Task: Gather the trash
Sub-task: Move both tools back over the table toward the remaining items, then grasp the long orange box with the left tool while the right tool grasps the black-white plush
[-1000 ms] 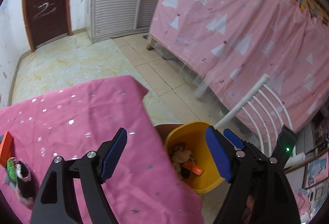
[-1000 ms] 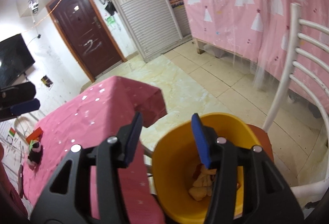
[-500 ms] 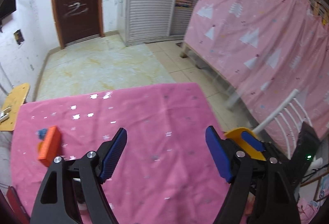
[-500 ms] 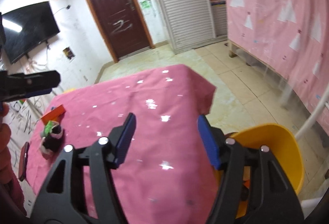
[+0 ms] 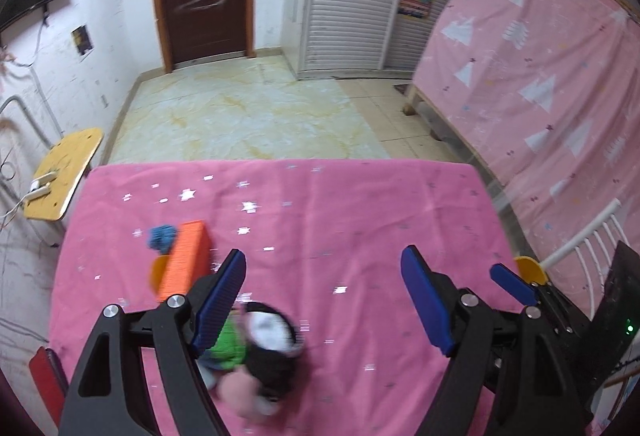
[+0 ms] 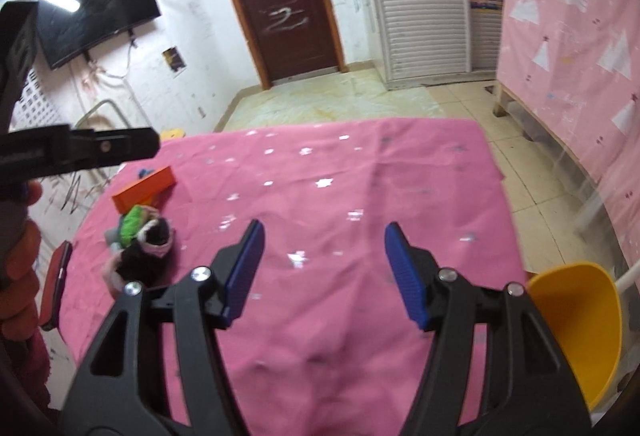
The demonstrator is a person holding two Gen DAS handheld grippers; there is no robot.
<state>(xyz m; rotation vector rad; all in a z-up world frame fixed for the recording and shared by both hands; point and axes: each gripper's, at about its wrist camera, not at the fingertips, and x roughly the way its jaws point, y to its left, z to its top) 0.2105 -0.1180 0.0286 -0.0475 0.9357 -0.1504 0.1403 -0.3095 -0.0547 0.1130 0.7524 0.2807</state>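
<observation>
A pile of trash lies at the left of the pink table: a black and white bundle with a green scrap, an orange box and a blue crumpled bit. My left gripper is open and empty, with the bundle just below its left finger. My right gripper is open and empty over the table's middle; the bundle, green scrap and orange box lie to its left. The yellow bin stands off the table's right edge; only its rim shows in the left wrist view.
A white chair stands by the bin, a pink curtain beyond it. A red flat thing lies at the table's left edge. A yellow stool stands on the floor at the left. The left gripper's body shows at left.
Both grippers have swung left from over the yellow bin to over the table. The trash pile now lies close under the left gripper.
</observation>
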